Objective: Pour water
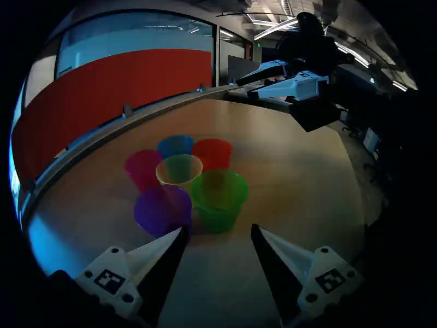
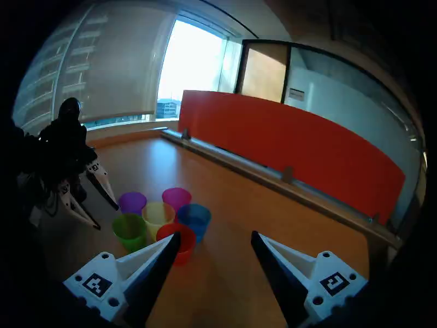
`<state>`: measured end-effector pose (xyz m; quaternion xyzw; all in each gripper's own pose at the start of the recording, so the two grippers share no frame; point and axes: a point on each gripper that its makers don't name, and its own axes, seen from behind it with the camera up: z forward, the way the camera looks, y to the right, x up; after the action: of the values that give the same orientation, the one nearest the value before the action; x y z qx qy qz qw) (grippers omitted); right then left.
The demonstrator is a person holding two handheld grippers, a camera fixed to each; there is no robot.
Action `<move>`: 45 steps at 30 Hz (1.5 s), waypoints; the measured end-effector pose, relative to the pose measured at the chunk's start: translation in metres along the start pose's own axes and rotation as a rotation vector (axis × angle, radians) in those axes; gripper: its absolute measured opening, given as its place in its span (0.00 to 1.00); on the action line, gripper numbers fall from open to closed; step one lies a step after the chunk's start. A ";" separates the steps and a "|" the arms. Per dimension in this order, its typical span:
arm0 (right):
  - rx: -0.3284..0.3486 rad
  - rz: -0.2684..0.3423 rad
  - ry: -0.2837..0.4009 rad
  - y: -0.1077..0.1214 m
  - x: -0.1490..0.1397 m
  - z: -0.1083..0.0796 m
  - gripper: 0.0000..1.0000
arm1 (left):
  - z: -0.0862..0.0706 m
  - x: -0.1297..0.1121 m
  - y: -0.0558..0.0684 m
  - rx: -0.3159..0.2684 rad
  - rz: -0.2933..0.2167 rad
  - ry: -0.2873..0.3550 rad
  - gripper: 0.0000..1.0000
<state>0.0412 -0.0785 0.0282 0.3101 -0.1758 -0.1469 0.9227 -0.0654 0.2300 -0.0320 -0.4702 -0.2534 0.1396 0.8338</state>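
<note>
Several translucent plastic cups stand bunched together on the wooden table (image 1: 297, 169). In the left gripper view the purple cup (image 1: 162, 209) and green cup (image 1: 219, 199) are nearest, with the yellow cup (image 1: 179, 170), magenta cup (image 1: 143, 168), blue cup (image 1: 176, 146) and red cup (image 1: 212, 153) behind. My left gripper (image 1: 218, 236) is open just short of the purple and green cups, holding nothing. My right gripper (image 2: 216, 239) is open and empty too, with the red cup (image 2: 177, 241) and blue cup (image 2: 194, 218) just ahead of its left finger. Whether any cup holds water cannot be told.
A red partition (image 1: 109, 93) runs along the table's far edge. Across the cups, the right gripper (image 1: 244, 89) hovers above the table, and a person in dark clothing (image 2: 63, 142) holds the left gripper (image 2: 107, 217). A bright window (image 2: 191, 71) lies behind.
</note>
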 end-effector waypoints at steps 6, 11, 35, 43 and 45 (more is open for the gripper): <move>-0.004 0.000 -0.002 0.003 -0.001 0.000 1.00 | 0.006 0.003 -0.002 0.003 0.003 0.005 0.84; -0.007 -0.002 -0.007 0.006 -0.003 0.000 0.99 | 0.012 0.005 -0.002 -0.003 0.009 0.005 0.84; -0.010 0.006 -0.021 0.012 -0.012 0.005 1.00 | 0.040 0.011 0.003 -0.021 0.062 -0.024 0.84; -0.011 0.004 -0.026 0.012 -0.014 0.006 0.99 | 0.046 0.014 0.002 -0.021 0.056 -0.018 0.84; -0.011 0.004 -0.026 0.012 -0.014 0.006 1.00 | 0.047 0.015 0.002 -0.020 0.058 -0.016 0.84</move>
<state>0.0279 -0.0672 0.0370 0.3030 -0.1875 -0.1500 0.9223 -0.0788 0.2714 -0.0088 -0.4846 -0.2478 0.1648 0.8225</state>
